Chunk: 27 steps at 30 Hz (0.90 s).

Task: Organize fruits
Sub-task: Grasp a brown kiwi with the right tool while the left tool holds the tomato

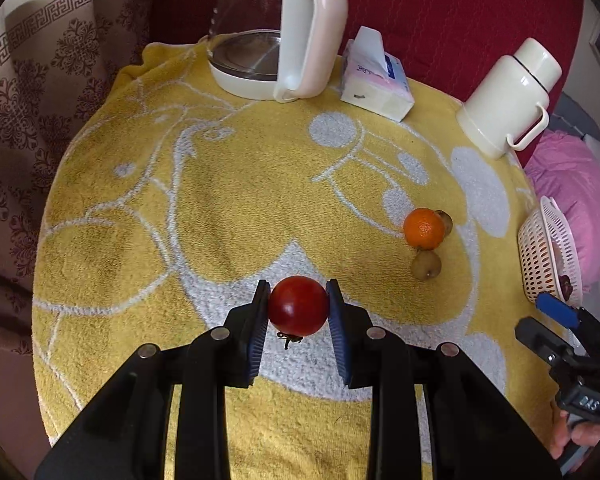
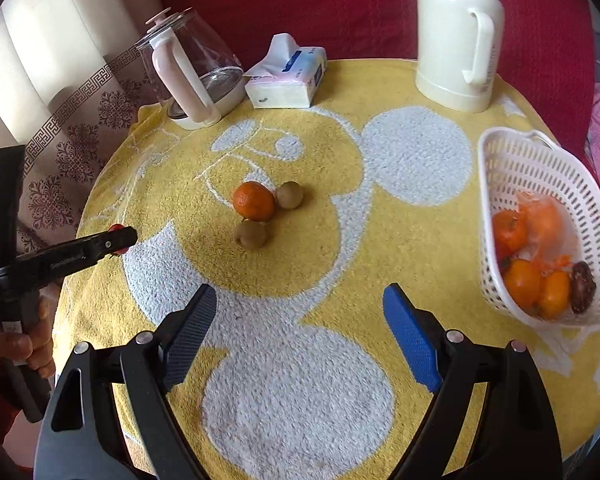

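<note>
A red tomato point(image 1: 298, 306) sits clamped between the two pads of the left gripper point(image 1: 298, 305), the jaws closed in against its sides; its green stem end points down, and whether it hangs clear of the yellow-and-white towel point(image 1: 204, 216) covering the round bench cannot be told. In the right wrist view only a sliver of red shows past the dark tip of that gripper.

Taking the tomato as the landmark, an orange mandarin point(image 2: 253, 201) lies beyond it and to its right in the left wrist view, resting on the towel. Two small brownish round fruits flank the mandarin: one point(image 2: 289, 195) touching its far side, the other point(image 2: 251, 234) touching its near side.

Further right of the tomato, at the bench edge, stands a white perforated basket point(image 2: 516, 168). It holds several orange fruits, a crumpled orange wrapper and one dark brown fruit.

The right gripper point(image 2: 300, 332) hovers over the towel on the near side of the mandarin group, its jaws spread wide with nothing between them. A hand point(image 2: 32, 344) grips the left tool's handle.

Well beyond the tomato, along the back of the bench, stand a glass kettle point(image 1: 260, 28) with a pale pink handle, a tissue pack point(image 1: 376, 80) and a cream thermos jug point(image 1: 508, 96), with red upholstery behind them.
</note>
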### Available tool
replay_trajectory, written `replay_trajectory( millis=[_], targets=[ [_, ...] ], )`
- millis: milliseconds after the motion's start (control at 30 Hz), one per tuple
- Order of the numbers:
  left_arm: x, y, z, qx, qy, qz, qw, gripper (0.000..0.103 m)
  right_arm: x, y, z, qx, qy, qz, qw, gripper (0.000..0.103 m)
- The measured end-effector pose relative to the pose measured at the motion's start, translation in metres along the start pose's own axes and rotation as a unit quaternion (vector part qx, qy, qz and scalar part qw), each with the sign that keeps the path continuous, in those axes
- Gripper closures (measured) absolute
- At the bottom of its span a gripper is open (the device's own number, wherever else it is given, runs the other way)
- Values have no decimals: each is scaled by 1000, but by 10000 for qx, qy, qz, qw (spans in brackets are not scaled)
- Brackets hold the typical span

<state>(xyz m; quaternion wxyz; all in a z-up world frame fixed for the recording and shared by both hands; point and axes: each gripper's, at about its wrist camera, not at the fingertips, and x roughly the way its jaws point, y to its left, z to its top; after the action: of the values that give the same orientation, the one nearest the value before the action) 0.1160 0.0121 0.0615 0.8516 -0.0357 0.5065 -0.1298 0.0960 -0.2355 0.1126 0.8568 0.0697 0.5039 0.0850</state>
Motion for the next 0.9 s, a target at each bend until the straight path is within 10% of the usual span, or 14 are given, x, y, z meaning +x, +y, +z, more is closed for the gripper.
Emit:
replay_trajectory(
  millis=[900],
  targets=[
    [-67,62,-42,-597,-119,291,9977,74,105,47,34,-596,519,-251,9966,70]
  ],
)
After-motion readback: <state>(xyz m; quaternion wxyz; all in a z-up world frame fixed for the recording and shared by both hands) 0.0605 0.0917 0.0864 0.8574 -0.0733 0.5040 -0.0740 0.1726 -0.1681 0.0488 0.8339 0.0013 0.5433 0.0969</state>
